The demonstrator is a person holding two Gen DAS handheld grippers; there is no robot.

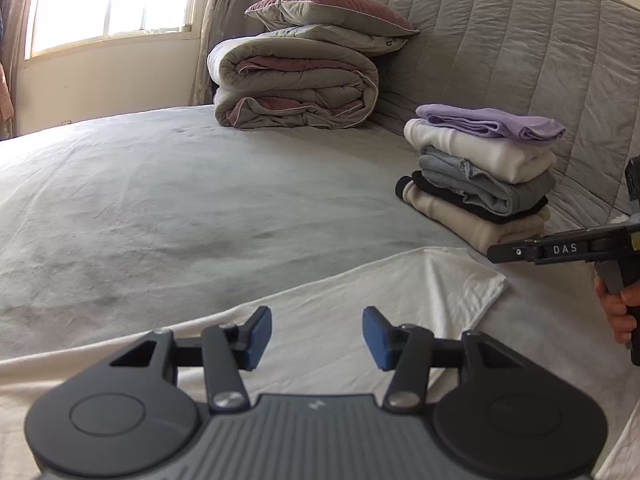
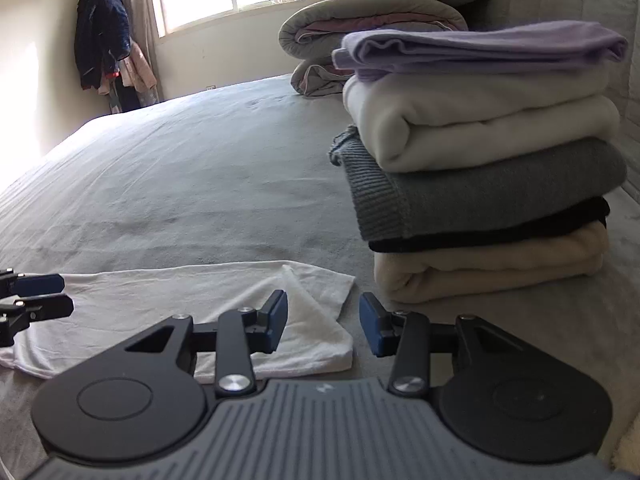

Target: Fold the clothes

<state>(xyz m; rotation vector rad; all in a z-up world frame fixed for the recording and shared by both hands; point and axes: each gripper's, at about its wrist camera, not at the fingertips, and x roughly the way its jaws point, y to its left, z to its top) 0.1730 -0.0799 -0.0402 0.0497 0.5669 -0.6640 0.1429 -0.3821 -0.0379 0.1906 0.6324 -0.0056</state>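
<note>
A white garment (image 1: 360, 300) lies flat on the grey bed sheet (image 1: 160, 200), its right end folded over into a thicker layer (image 2: 312, 340). My left gripper (image 1: 317, 336) hovers open just above the white cloth, nothing between its blue pads. My right gripper (image 2: 323, 324) is open too, over the garment's folded right edge, with its pads clear of the cloth. In the left wrist view the right gripper (image 1: 496, 254) comes in from the right, held by a hand (image 1: 616, 312). The left gripper (image 2: 56, 294) shows at the left edge of the right wrist view.
A stack of several folded clothes (image 2: 480, 160), lilac on top, stands just right of the garment by the quilted headboard (image 1: 520, 40). A rolled duvet with pillows (image 1: 296, 80) sits at the bed's far end. Clothes hang in the corner (image 2: 104, 36).
</note>
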